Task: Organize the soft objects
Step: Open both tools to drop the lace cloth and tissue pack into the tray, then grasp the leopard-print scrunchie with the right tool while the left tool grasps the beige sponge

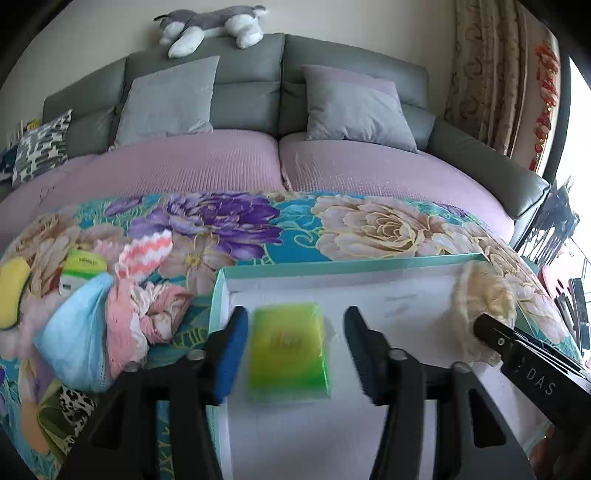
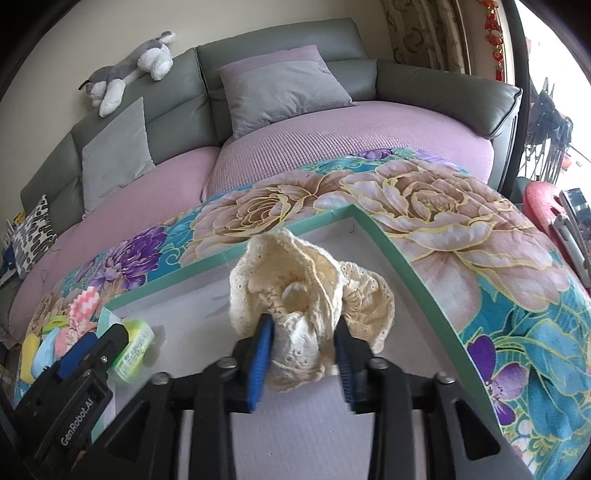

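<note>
A shallow white box with a teal rim (image 1: 332, 266) lies on the floral blanket; its rim also shows in the right wrist view (image 2: 391, 243). My left gripper (image 1: 295, 343) is open, its jaws either side of a green tissue pack (image 1: 290, 349) that looks blurred over the box floor. My right gripper (image 2: 304, 347) is shut on a cream lace cloth (image 2: 295, 280) and holds it over the box's right part; the cloth also shows in the left wrist view (image 1: 480, 299). The left gripper (image 2: 99, 343) and the green pack (image 2: 135, 350) show at the left of the right wrist view.
A pile of soft things lies left of the box: pink cloth (image 1: 144, 310), light blue cloth (image 1: 77, 332), yellow pad (image 1: 13, 291), green pack (image 1: 83, 264). Behind are the sofa with grey cushions (image 1: 354, 107) and a plush dog (image 1: 210, 26).
</note>
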`<control>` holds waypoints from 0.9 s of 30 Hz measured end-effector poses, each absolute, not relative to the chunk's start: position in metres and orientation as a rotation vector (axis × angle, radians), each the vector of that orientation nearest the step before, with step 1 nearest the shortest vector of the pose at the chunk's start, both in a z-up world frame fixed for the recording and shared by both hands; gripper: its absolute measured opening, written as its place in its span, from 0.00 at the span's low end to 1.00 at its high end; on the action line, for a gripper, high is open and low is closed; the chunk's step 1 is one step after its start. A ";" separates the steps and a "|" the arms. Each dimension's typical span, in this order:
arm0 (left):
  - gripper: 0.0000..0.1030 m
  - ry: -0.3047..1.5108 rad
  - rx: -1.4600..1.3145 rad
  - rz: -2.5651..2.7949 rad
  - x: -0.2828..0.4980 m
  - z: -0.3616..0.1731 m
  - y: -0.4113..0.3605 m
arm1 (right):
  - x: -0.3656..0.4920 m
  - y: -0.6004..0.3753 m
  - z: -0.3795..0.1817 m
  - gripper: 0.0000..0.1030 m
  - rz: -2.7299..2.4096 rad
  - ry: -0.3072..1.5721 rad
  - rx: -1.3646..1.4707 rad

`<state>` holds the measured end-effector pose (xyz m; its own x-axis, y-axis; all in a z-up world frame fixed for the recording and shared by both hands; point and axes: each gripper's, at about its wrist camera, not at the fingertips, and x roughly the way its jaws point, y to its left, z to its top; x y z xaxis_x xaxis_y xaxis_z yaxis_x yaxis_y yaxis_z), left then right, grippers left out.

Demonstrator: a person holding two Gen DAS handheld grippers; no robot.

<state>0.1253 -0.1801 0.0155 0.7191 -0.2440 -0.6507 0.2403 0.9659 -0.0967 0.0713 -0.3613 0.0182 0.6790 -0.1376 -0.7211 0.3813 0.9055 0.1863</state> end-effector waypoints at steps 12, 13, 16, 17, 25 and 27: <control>0.89 0.650 -0.082 -0.251 0.118 0.062 -0.149 | 0.062 -0.353 0.042 0.57 -0.287 0.683 0.311; 0.92 0.655 -0.083 -0.227 0.119 0.064 -0.143 | 0.062 -0.350 0.044 0.57 -0.281 0.679 0.304; 0.93 0.667 -0.099 -0.130 0.121 0.071 -0.116 | 0.065 -0.340 0.048 0.57 -0.257 0.677 0.284; 0.94 0.667 -0.108 -0.089 0.121 0.074 -0.102 | 0.066 -0.336 0.049 0.57 -0.244 0.676 0.280; 0.95 0.653 -0.153 0.187 0.109 0.084 -0.012 | 0.075 -0.284 0.055 0.57 -0.100 0.681 0.223; 0.95 0.651 -0.177 0.260 0.101 0.085 0.011 | 0.077 -0.267 0.057 0.57 -0.054 0.684 0.207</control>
